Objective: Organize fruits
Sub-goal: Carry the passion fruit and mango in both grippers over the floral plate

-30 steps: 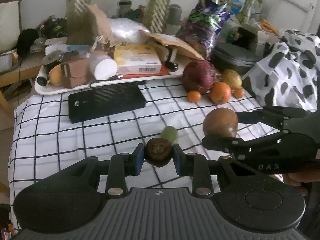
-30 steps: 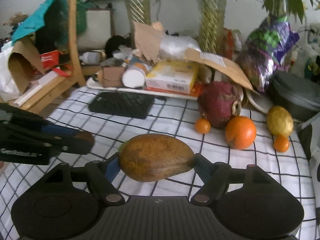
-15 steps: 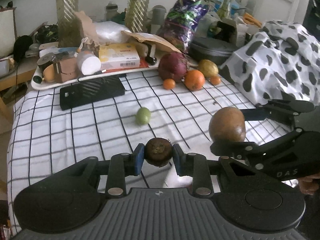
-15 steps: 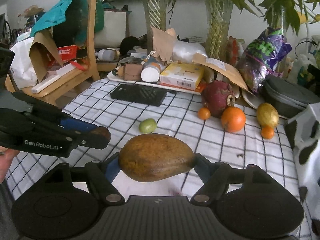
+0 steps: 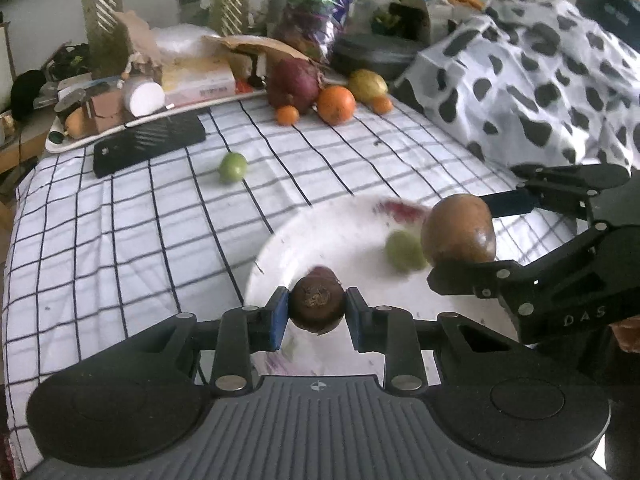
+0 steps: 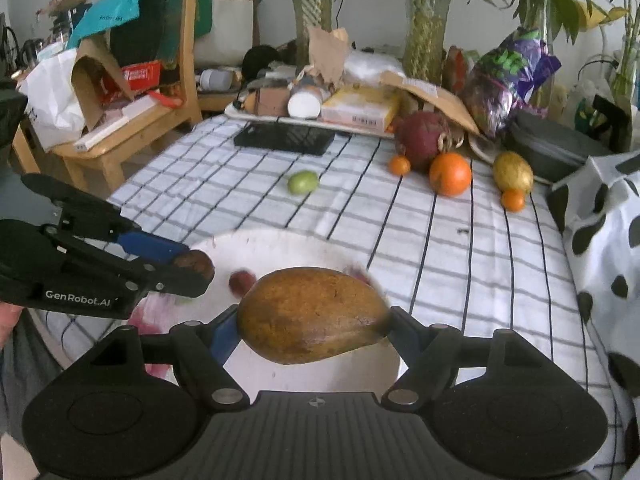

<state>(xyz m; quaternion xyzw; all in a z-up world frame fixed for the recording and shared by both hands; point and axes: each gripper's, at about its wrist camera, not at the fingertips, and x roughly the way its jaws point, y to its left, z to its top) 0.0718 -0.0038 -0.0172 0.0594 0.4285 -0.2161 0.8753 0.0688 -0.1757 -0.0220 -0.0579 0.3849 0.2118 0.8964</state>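
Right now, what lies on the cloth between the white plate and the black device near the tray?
In the left wrist view, one small green fruit lies alone between the white plate and the black device; the rest is bare checked cloth.

white plate (image 5: 320,236), black-checked white tablecloth (image 5: 120,220)

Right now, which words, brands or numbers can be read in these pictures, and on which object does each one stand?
"GenRobot.AI": on the left gripper body.
"DAS": on the right gripper body.
Yellow box: barcode label too small to read.
Red package on the wooden chair: white print, blurred.
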